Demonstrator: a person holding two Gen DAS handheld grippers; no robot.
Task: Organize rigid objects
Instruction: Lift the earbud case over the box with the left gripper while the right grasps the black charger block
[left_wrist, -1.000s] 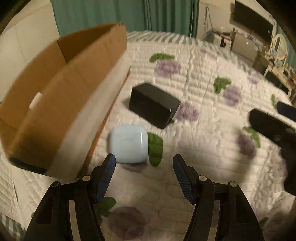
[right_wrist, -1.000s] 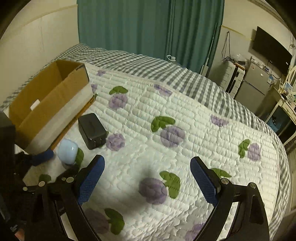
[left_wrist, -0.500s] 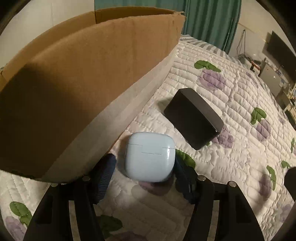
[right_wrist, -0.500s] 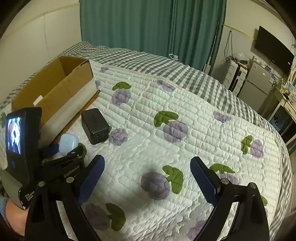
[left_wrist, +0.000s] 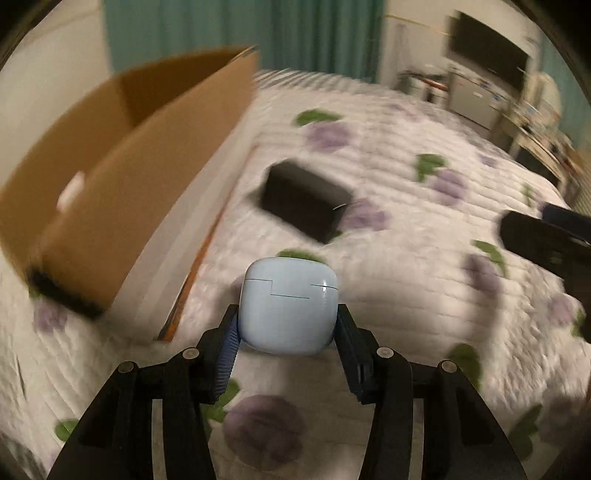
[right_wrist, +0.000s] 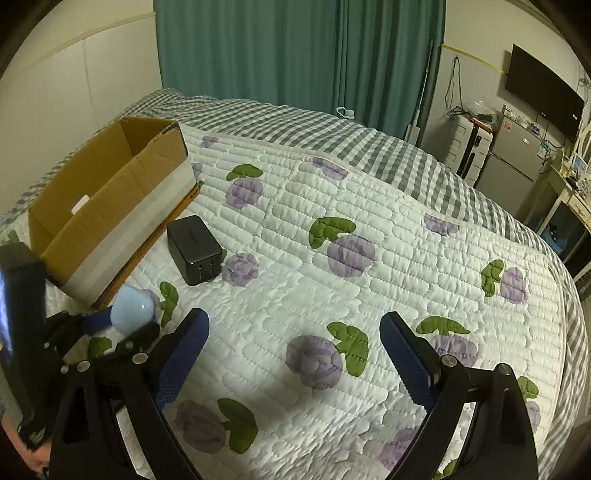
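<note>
Gripping unlabelled pale-blue earbud case (left_wrist: 288, 306), left gripper (left_wrist: 286, 341) jaws clamped

No legible txt, brand or nr anywhere: faint mark on top of the black charger (right_wrist: 194, 249) too small to read (left wrist view is motion-blurred anyway).

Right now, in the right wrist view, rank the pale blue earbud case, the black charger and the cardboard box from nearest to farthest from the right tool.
1. Pale blue earbud case: just left of the right tool, held in the left tool.
2. Black charger: on the quilt, farther up and left.
3. Cardboard box: far left, beyond the charger.
</note>
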